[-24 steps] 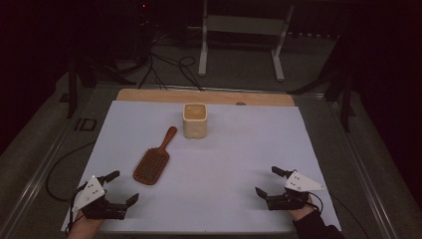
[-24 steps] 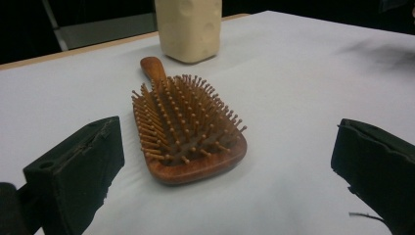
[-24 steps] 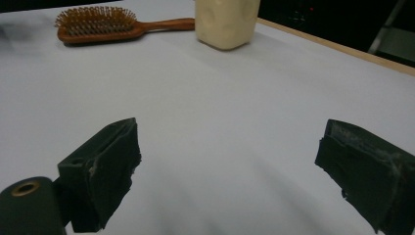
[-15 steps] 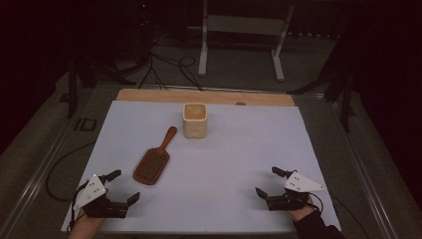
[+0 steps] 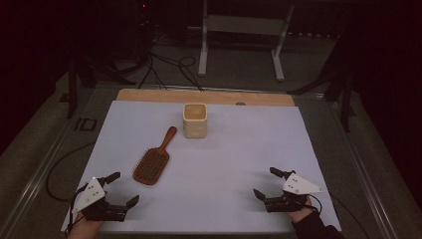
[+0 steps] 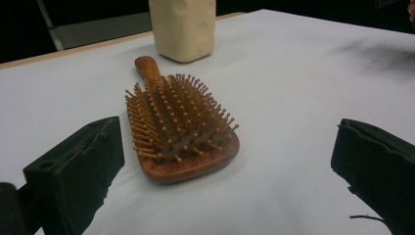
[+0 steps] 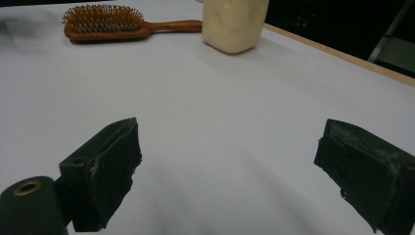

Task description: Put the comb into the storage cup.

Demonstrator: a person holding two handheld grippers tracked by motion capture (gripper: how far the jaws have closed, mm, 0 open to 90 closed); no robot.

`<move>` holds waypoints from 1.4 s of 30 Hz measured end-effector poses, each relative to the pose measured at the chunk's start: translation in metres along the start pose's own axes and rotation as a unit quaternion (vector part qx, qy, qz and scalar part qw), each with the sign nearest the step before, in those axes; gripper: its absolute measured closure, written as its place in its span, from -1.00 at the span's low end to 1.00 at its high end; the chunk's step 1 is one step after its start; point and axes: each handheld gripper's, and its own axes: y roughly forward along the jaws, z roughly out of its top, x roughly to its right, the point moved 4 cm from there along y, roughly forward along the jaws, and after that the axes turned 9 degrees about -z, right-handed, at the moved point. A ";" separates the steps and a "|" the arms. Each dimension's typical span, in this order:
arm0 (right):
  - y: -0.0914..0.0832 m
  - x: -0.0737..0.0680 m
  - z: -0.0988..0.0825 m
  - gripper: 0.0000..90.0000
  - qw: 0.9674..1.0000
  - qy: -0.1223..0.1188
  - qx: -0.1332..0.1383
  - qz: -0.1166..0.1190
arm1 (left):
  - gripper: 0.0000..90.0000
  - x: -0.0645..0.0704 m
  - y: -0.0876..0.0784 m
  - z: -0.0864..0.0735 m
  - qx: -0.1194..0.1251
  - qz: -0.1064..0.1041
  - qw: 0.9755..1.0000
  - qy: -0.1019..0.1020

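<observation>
A brown wooden hairbrush [image 5: 153,160] lies bristles up left of the table's middle, its handle pointing toward a cream square cup [image 5: 194,119] standing farther back. My left gripper [image 5: 123,189] rests open at the near left corner, just short of the brush head [image 6: 181,129], which lies ahead between its jaws without touching them; the cup [image 6: 182,27] stands beyond. My right gripper [image 5: 266,183] is open near the front right edge with nothing between its jaws. From there the hairbrush [image 7: 117,22] and cup [image 7: 235,24] sit far off.
A white sheet [image 5: 249,149] covers the table, with a bare wooden strip [image 5: 149,94] along the far edge. Beyond the table stand a metal frame [image 5: 239,40] and floor cables [image 5: 164,64] in the dark.
Both grippers stay almost in place at the front of the table; the left one has shifted slightly. The brush and cup have not moved.
</observation>
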 end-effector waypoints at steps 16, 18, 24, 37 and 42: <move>-0.002 0.002 0.001 -0.81 1.000 0.015 0.008 -0.005 | -1.00 0.005 0.001 0.018 -0.001 -0.021 1.000 0.005; -0.002 0.002 0.001 -0.81 1.000 0.017 0.008 -0.006 | -1.00 0.004 0.001 0.022 -0.002 -0.022 1.000 0.006; -0.001 0.000 0.002 -0.81 1.000 0.015 0.006 -0.007 | -1.00 0.003 0.000 0.037 -0.006 -0.025 1.000 0.013; -0.001 -0.001 0.003 -0.81 1.000 0.016 0.008 -0.005 | -1.00 -0.001 0.009 0.067 -0.028 -0.043 0.998 0.028; -0.002 -0.001 0.003 -0.81 1.000 0.019 0.009 -0.004 | -1.00 -0.007 0.016 0.078 -0.042 -0.046 0.998 0.026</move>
